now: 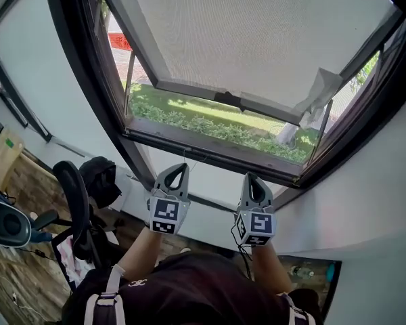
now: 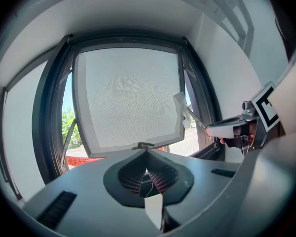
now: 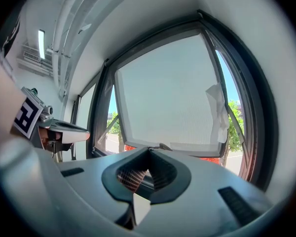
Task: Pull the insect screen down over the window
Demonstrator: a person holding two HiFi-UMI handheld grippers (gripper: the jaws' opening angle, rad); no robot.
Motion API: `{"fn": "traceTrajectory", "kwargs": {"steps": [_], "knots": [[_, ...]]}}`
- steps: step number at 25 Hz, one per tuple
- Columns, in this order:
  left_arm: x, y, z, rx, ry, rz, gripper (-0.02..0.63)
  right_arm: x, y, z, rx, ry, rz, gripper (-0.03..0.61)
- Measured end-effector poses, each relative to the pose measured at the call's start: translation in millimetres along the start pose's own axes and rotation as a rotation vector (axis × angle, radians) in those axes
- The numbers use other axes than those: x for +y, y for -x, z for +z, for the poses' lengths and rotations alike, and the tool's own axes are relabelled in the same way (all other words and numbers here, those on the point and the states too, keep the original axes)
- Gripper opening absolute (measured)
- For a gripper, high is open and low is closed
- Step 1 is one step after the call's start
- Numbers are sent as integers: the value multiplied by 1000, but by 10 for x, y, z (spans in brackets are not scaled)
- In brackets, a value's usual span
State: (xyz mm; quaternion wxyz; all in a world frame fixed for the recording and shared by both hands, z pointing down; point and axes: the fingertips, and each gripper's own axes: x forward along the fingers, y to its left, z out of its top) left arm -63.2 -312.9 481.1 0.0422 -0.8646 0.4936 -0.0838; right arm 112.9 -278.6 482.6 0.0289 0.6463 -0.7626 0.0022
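At far left a cardboard box [image 1: 5, 156] is leaning by the wall over a wood floor, and a black backpack [image 1: 100, 180] is sitting just beside a round black frame. Above them the dark window frame [image 1: 210, 147] is slanting across the picture. A red barrier [image 1: 120, 41] and a clipped hedge [image 1: 210, 126] are showing through the open gap at its foot.

The insect screen [image 1: 257, 39] is covering only the upper part of the opening. Its bottom bar, with a small dark handle [image 1: 229, 99] at the middle, is hanging well above the sill.

Below the sill, a person in a dark shirt is holding up two grippers side by side, both apart from the screen. The left gripper [image 1: 178, 170] is pointing at the window with its jaws pressed together. A thin pale thread [image 2: 148, 188] is showing at their seam, though whether it is pinched cannot be told. The right gripper [image 1: 252, 179] is likewise pressed together on nothing. Each is carrying a cube of black-and-white square markers.

Farther right, a crumpled white cloth [image 1: 317, 93] is dangling at the screen's lower corner, partly masking the window stay, with a tree trunk [image 1: 286, 133] standing outside. A bottle [image 1: 302, 271] is lying on the floor at lower right. A small white mark on the shirt is too small to read.
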Motion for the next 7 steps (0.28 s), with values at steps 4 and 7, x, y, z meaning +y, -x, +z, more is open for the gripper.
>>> {"fn": "traceTrajectory", "kwargs": {"steps": [4, 7], "knots": [[-29, 8, -19, 1, 7, 2, 0, 4, 6, -4, 0, 2, 1, 3], [-58, 7, -24, 4, 11, -3, 0, -7, 15, -25, 2, 1, 1, 3]]}}
